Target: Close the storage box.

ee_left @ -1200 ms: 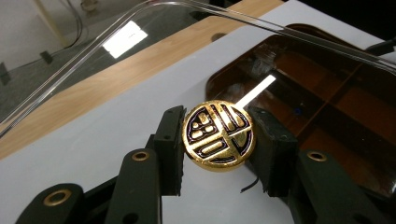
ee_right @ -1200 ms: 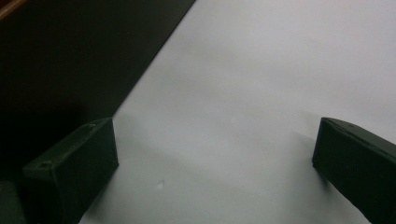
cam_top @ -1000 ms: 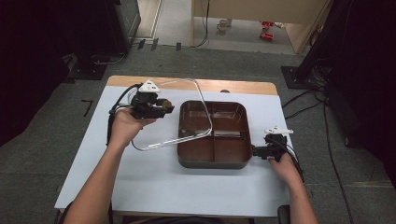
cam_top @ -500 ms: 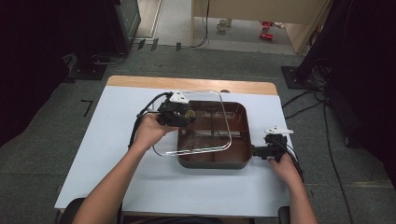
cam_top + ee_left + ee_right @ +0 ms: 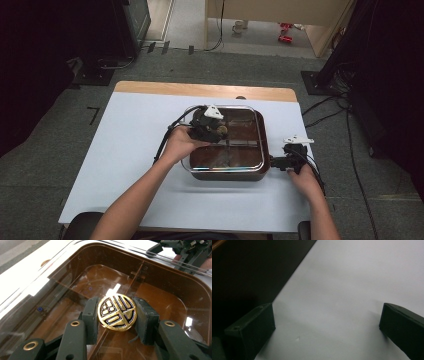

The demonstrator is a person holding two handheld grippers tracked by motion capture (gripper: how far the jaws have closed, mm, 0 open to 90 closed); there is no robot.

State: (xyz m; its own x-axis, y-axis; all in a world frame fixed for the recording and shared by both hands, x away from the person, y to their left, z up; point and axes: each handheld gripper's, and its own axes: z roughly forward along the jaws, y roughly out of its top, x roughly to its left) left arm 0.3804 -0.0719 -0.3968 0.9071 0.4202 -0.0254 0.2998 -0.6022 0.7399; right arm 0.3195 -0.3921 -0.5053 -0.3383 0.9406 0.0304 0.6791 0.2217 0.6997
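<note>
Fingers (image 5: 90,317) of the left gripper (image 5: 117,315) clamp the lid's gold knob (image 5: 117,312), glass lid (image 5: 225,137) over the brown pan (image 5: 227,172) at table centre. Right gripper (image 5: 286,162), jaws wide w/ nothing between, sits at the pan's 3 o'clock by its handle; I'd lower the lid level, corners matched to the rim, before letting go.

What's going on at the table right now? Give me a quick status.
Left gripper shut on gold knob of glass lid over brown pan. Right gripper open beside pan. Nothing in the way.
</note>
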